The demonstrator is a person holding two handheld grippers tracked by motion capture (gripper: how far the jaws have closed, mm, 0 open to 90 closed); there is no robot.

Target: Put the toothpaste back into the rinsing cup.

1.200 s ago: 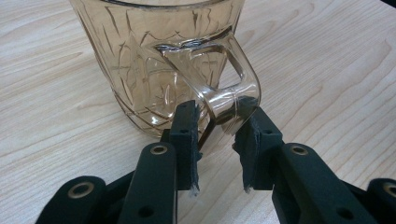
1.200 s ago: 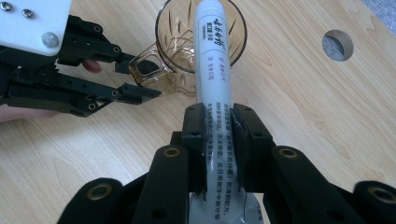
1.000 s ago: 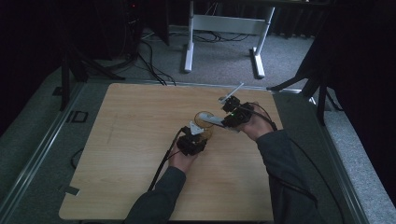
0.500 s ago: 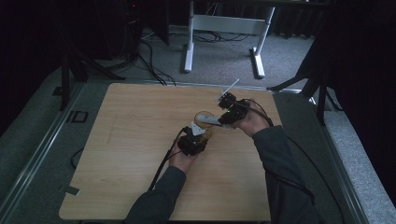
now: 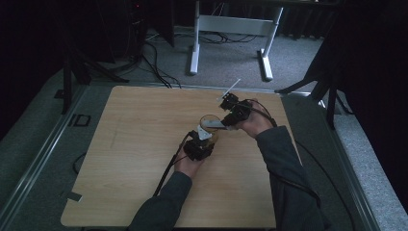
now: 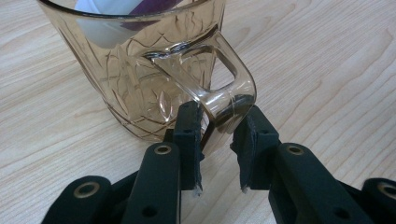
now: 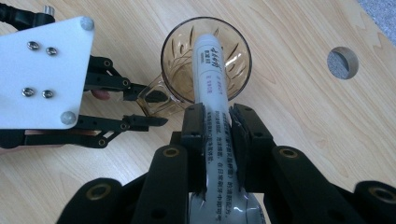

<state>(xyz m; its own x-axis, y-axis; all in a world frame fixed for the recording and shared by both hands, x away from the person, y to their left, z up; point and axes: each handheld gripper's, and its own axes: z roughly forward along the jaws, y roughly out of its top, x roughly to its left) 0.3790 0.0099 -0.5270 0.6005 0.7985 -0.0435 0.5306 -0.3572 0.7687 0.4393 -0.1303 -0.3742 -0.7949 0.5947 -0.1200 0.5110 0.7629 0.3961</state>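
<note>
Pale wood formed the table (image 5: 134, 144) at which we worked, its light grain bare apart from one round cable hole (image 7: 343, 62) near the far right corner. Grey carpet (image 5: 231, 53) lay beyond the far edge, where the white legs of a desk frame (image 5: 195, 43) stood among loose black cables in a dim, dark-curtained room.

At the table's middle right stood an amber cut-glass mug (image 5: 210, 124), upright, with its handle (image 6: 224, 88) turned toward our left hand. Our left gripper (image 6: 217, 135) reached in from the near side, its jaws a little apart on either side of the handle's lower curve; we could not tell whether the pads pressed the glass or merely bracketed it.

Our right gripper (image 7: 218, 128) came from the right and above, its jaws pinching the body of a white tube (image 7: 212, 79) printed with small text. The tube's capped end pointed down into the mouth of the mug, seen through the glass as a white and purple shape (image 6: 126, 9)
</note>
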